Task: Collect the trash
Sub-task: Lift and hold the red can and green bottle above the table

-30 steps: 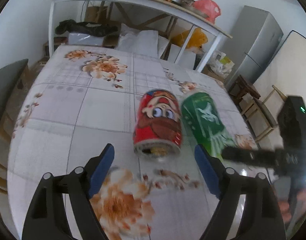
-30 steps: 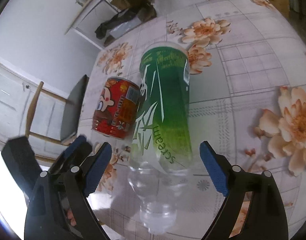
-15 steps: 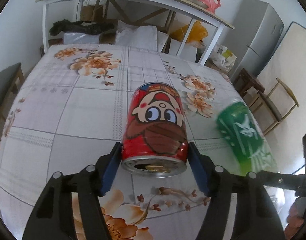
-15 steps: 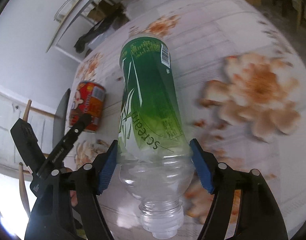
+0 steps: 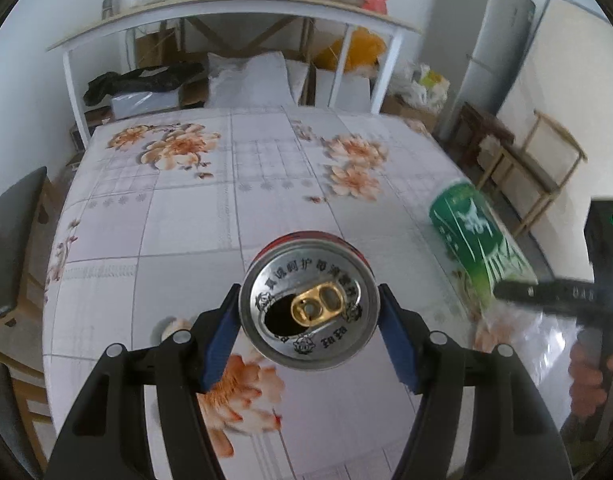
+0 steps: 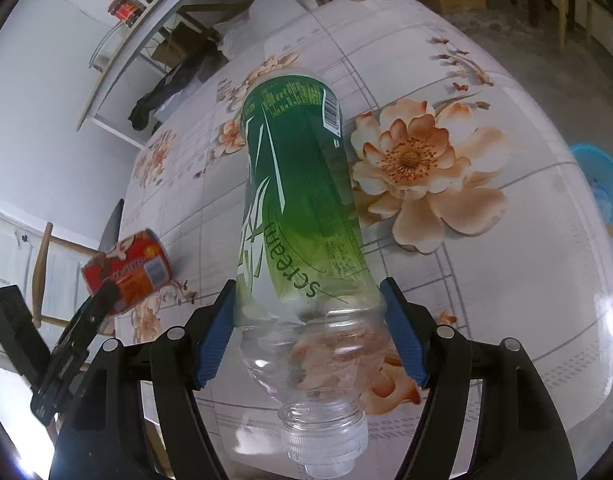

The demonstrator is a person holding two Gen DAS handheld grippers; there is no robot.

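My left gripper is shut on a red drink can, lifted off the floral table with its opened silver top facing the camera. The can also shows in the right wrist view, held by the left gripper at the left. My right gripper is shut on a clear plastic bottle with a green label, gripped near its shoulder, cap end toward the camera, raised above the table. The bottle also shows at the right of the left wrist view.
A white shelf table with jars and bags stands behind the table. A grey chair is at the left, wooden chairs and a fridge at the right. A blue basket sits on the floor beyond the table's right edge.
Both grippers closed on their objects and lifted them. The can tipped so its top faces the left camera. The bottle moved right and up, away from the can.
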